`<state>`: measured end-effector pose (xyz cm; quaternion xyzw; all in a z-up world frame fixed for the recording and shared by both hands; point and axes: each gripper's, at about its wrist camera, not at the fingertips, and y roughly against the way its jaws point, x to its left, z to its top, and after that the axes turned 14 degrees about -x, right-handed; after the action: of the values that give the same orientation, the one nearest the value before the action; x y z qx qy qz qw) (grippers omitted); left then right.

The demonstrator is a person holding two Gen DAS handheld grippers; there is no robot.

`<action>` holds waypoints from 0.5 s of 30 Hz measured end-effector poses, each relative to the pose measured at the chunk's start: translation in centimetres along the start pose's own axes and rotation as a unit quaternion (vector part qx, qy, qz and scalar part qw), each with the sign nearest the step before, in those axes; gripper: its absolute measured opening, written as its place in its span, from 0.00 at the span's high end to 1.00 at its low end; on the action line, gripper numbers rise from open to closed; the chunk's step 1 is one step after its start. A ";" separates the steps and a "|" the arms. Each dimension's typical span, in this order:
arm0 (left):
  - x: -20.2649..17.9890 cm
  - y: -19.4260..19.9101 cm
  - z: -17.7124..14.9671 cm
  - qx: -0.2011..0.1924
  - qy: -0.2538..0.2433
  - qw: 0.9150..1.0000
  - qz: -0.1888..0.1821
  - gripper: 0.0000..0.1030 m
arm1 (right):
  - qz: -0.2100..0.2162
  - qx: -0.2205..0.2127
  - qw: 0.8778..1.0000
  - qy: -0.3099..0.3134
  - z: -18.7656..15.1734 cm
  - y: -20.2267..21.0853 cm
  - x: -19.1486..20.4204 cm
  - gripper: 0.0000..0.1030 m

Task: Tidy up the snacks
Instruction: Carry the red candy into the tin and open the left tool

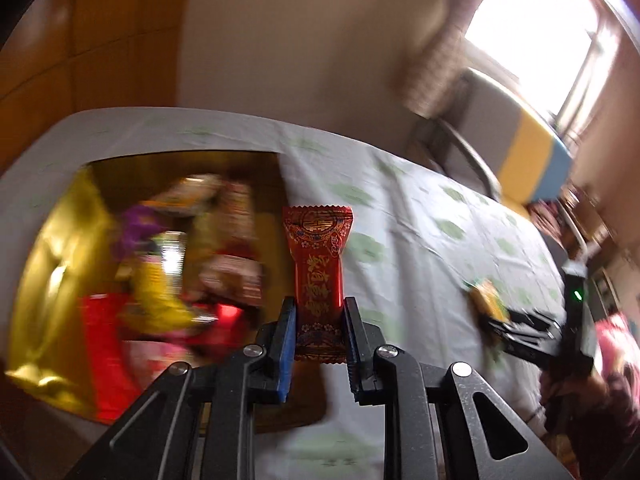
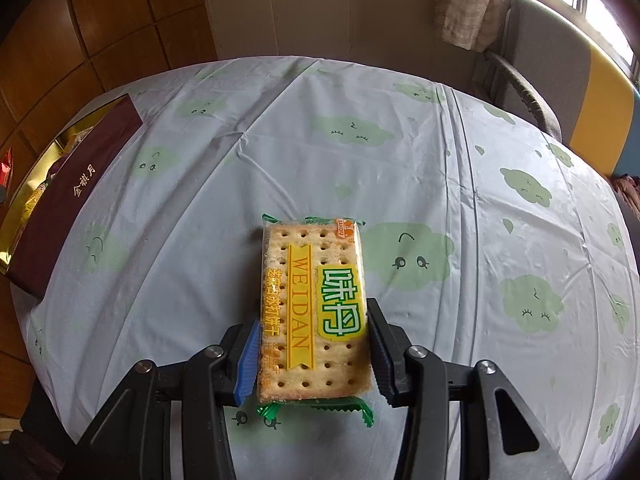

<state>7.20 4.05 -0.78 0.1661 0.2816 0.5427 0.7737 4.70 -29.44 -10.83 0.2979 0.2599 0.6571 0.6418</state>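
Holding one snack in each gripper above the tablecloth (image 2: 280,160).
My left gripper (image 1: 319,330) clamps a red candy (image 1: 319,264) beside the gold-lined box (image 1: 52,248) of mixed snacks (image 1: 188,264) at the cloth's left edge; my right gripper (image 2: 314,354) pinches a cracker pack (image 2: 314,308).

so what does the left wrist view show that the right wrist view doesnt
Only the left wrist view: the left claw shut on an upright red candy packet, the blurred pile of snacks lying inside the gold-lined box, and the right claw seen from outside.

Only the right wrist view: the right claw closed on the cracker packet, its WEIDAN print readable, and the box's maroon side with gold lettering.

Both: the cloud-print tablecloth, the box, the cracker packet and the grey-and-yellow chair.
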 end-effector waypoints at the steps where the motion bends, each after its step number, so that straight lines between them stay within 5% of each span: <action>1: 1.8 0.3 0.4 -0.003 0.013 1.000 0.020 0.79 | -0.001 0.000 1.000 0.000 0.0 0.0 0.0 0.54; 8: 12.7 -0.6 1.4 0.028 0.094 0.988 0.115 0.79 | -0.005 0.002 1.000 -0.003 0.0 0.0 0.0 0.54; 15: 15.7 -2.9 1.4 0.052 0.135 0.979 0.142 0.78 | -0.009 0.005 1.000 -0.004 0.1 -0.1 0.1 0.54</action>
<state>14.17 17.78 -5.29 0.1696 0.3844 0.6493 0.6340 4.88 -29.34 -10.87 0.3013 0.2633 0.6487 0.6474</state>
